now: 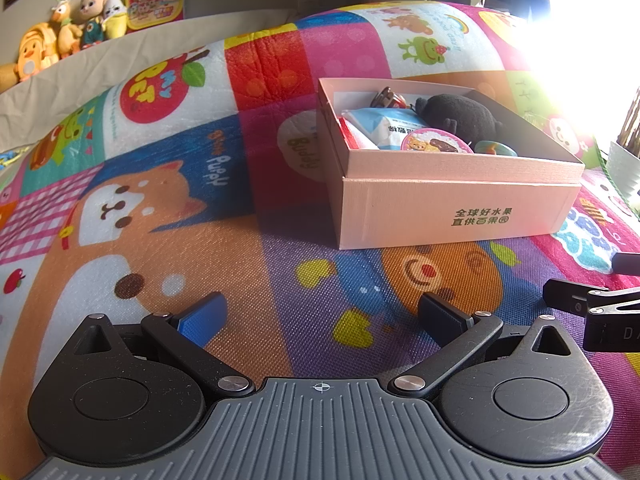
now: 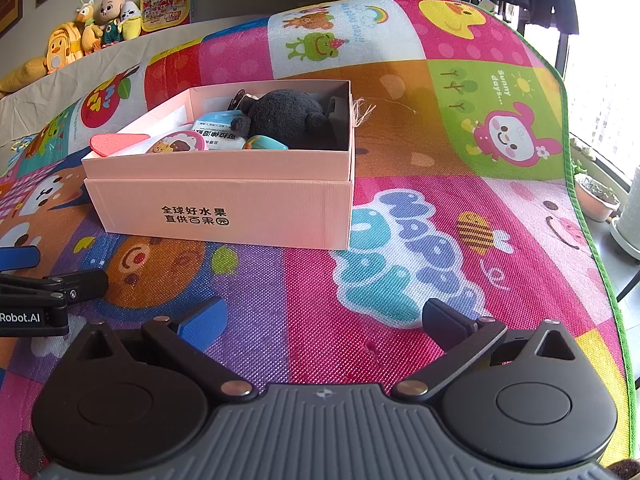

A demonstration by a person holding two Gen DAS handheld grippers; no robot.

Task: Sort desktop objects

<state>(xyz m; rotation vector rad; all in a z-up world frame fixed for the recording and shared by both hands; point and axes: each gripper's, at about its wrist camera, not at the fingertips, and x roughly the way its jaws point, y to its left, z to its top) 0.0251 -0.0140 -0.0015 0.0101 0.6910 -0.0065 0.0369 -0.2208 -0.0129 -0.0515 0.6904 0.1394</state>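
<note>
Left wrist view. Left gripper [image 1: 320, 314]: black linkage arms, one blue pad and one black pad, jaws standing wide apart and holding nothing, hovering over the play mat [image 1: 248, 248]. The mat is lying flat: woven-textured foam, bright patchwork of cartoon animals. Pink box [image 1: 452, 216]: rectangular matte cardboard, lidless, green printing on the near wall, sitting on the mat ahead and slightly right. Inside it are lying a black plush toy [image 1: 460, 114], a blue-and-white packet [image 1: 384, 126], a round pink badge [image 1: 436, 142] and a teal disc [image 1: 496, 148]. Open mat is stretching left of the box and between the box and the jaws. Stuffed toys [image 1: 68, 32] are lining a ledge far left. Strong glare is washing out the upper right.

Right wrist view. Right gripper [image 2: 324, 316]: same build, jaws likewise spread and empty, over a magenta and purple patch. The box is sitting ahead-left, a frayed twine tuft [image 2: 364, 112] showing at its far right wall and a pink heart-shaped piece [image 2: 108, 142] resting on its left rim. The left gripper's black body is showing at the left edge. Bare mat is running right to its green edging [image 2: 592, 240]; potted plants [image 2: 598, 196] are standing beyond it.
</note>
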